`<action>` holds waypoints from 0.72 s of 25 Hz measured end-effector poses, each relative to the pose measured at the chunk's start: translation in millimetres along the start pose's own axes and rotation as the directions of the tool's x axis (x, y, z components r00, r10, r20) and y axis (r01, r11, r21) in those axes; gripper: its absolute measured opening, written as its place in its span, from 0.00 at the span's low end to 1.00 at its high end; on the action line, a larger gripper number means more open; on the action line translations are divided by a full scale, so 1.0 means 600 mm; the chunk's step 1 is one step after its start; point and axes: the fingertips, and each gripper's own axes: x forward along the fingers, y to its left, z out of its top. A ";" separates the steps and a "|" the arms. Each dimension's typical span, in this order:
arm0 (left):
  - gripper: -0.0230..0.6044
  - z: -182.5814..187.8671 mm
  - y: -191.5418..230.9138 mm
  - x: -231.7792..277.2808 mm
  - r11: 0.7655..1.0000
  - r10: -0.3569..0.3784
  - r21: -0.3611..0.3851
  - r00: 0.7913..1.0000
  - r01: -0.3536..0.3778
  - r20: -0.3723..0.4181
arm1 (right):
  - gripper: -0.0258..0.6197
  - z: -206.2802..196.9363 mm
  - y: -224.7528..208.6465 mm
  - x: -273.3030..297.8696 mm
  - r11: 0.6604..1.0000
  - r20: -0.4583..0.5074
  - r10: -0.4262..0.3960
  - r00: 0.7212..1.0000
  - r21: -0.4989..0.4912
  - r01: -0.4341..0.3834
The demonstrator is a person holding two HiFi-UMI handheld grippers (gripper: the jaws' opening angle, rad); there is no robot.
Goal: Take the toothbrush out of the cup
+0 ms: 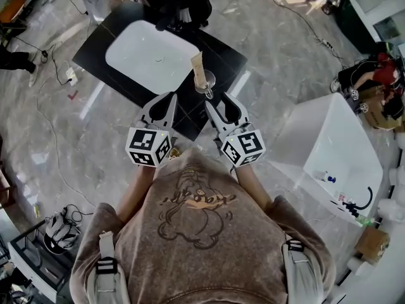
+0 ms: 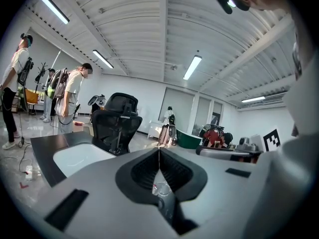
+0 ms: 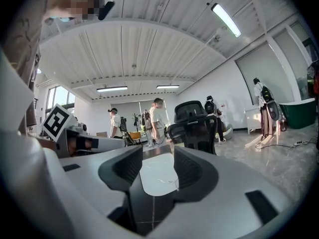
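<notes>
A clear glass cup (image 1: pixel 208 83) stands on the black table (image 1: pixel 218 56), at the near right edge of the white sink (image 1: pixel 149 59). The toothbrush (image 1: pixel 199 67), pale beige, sticks up out of the cup. My right gripper (image 1: pixel 217 100) (image 3: pixel 158 166) is just short of the cup, open, with only the sink (image 3: pixel 157 180) showing through its gap. My left gripper (image 1: pixel 171 97) (image 2: pixel 159 156) hovers level beside it to the left, its jaws shut with nothing between them. Neither gripper view shows the cup clearly.
A black office chair (image 1: pixel 177 5) (image 2: pixel 117 118) (image 3: pixel 194 121) stands behind the table. A large white box (image 1: pixel 329 144) sits on the floor to the right. Cables (image 1: pixel 54 75) lie on the marble floor at left. People (image 2: pixel 70 96) (image 3: pixel 155 118) stand in the background.
</notes>
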 end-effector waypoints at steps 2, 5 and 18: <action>0.07 -0.001 0.003 0.001 1.000 0.002 -0.002 1.000 -0.002 -0.002 | 0.35 -0.005 -0.002 0.008 1.000 -0.011 0.007 1.000 -0.006 -0.007; 0.07 -0.001 0.008 0.002 1.000 0.006 -0.005 1.000 -0.006 -0.001 | 0.35 -0.011 -0.011 0.026 1.000 -0.019 0.007 1.000 0.002 -0.007; 0.07 -0.005 0.016 0.000 1.000 0.014 -0.003 1.000 -0.014 -0.017 | 0.37 -0.071 -0.088 0.149 0.999 -0.107 -0.047 0.993 -0.015 0.046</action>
